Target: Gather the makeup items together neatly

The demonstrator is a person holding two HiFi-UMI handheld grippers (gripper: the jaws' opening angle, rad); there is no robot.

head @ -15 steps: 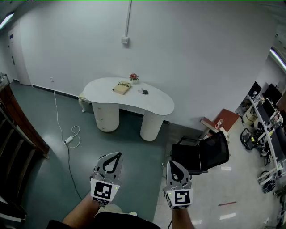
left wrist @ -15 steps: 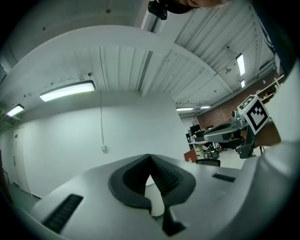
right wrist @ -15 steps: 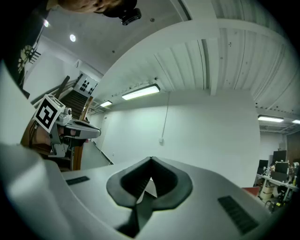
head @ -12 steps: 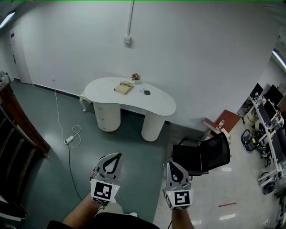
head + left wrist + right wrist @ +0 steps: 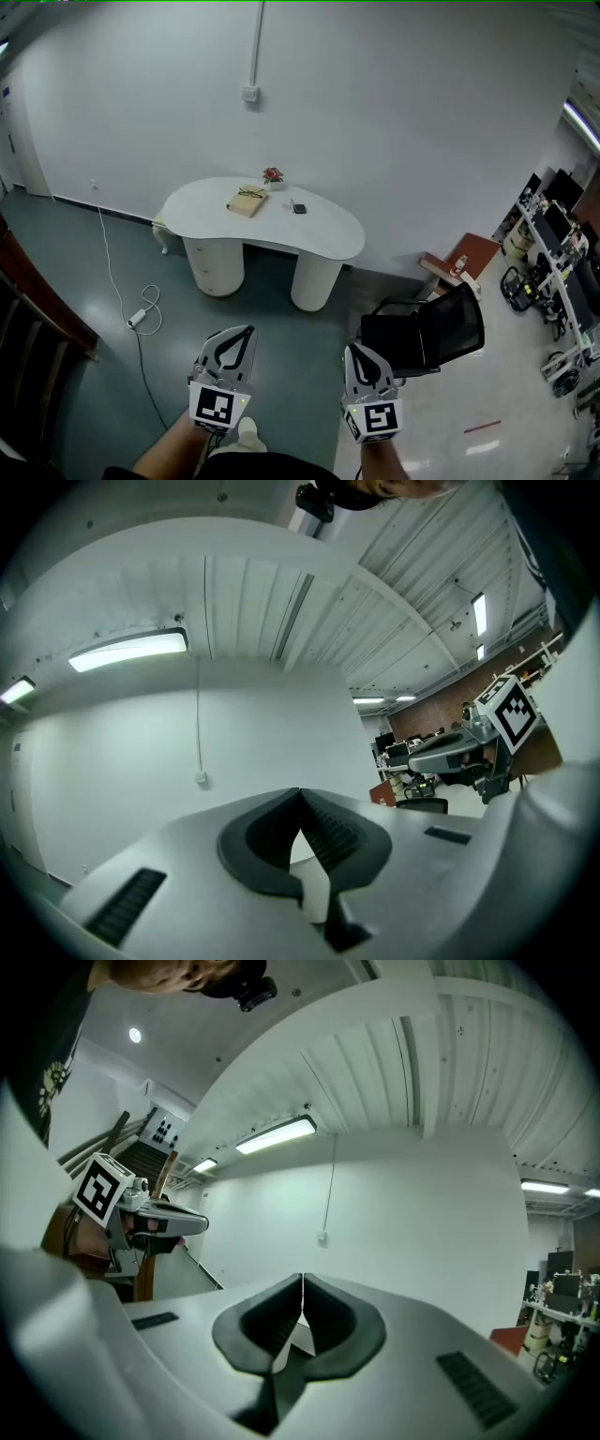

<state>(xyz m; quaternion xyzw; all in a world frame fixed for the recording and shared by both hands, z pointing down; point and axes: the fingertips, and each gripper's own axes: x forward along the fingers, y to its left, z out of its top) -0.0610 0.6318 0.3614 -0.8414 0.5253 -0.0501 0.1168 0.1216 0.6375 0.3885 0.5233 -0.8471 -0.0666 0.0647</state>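
While left gripper (image 5: 242,335) and right gripper (image 5: 357,352) sat low in frame, jaws together, empty, white surface (image 5: 319,231) stood well apart, upper centre.

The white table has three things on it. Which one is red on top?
The little flower pot at the back: it has red blooms. The flat tan item and the small dark item in front of it show no red.
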